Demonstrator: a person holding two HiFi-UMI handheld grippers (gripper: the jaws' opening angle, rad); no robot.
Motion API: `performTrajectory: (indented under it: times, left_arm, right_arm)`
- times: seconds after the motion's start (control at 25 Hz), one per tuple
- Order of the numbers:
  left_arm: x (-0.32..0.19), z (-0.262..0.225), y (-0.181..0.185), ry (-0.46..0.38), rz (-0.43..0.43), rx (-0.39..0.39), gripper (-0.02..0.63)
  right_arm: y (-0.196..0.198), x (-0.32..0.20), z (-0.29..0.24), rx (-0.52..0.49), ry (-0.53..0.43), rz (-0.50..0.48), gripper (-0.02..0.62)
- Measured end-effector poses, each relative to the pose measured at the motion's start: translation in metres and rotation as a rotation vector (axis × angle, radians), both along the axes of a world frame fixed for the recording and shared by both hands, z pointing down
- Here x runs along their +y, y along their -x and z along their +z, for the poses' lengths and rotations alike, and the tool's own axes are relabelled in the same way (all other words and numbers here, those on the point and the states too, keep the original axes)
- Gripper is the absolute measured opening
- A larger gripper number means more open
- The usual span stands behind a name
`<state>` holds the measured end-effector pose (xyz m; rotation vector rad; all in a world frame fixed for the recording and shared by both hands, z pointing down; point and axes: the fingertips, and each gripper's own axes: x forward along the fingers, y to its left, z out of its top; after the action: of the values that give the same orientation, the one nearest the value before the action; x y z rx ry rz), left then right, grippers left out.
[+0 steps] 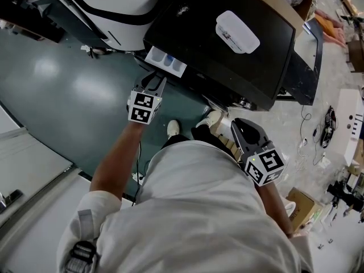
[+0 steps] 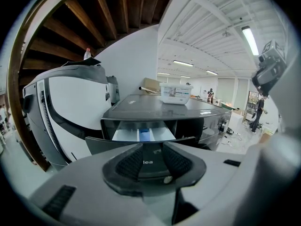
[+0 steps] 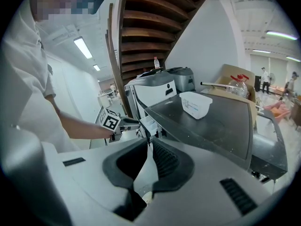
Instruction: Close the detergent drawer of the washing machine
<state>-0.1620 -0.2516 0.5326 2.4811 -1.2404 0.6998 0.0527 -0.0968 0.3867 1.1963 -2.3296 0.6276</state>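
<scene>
Left gripper: the 2 jaws stand partly apart with nothing clamped between them. The tips sit right at the drawer's dark front panel, and whether they touch it cannot be told.
Detergent drawer: pulled out of the washing machine, directly ahead of the left gripper. Its white tray with a blue insert shows just beyond the panel.
Right gripper: the jaws are together and empty. It is held back close to the person's body, well apart from the drawer, which lies ahead of it and to its left.
Washing machine: dark and flat-topped, ahead of both grippers. The drawer opening is at the front corner nearest the left gripper.
White plastic container: 1, standing on the machine's top, beyond the left gripper and off to its right.
White machine: beside the dark washer, ahead and to the left of the left gripper.
Green floor: below and to the left of the left gripper.
</scene>
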Motion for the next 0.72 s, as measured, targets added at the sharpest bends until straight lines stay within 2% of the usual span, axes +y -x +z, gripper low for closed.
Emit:
performTrajectory:
  times: [0.72]
  left_arm:
    - [-0.021,-0.001,-0.011,-0.003,0.008,0.004,0.133]
  right_arm:
    - [-0.008,-0.010,0.000,0.006,0.010,0.013,0.031]
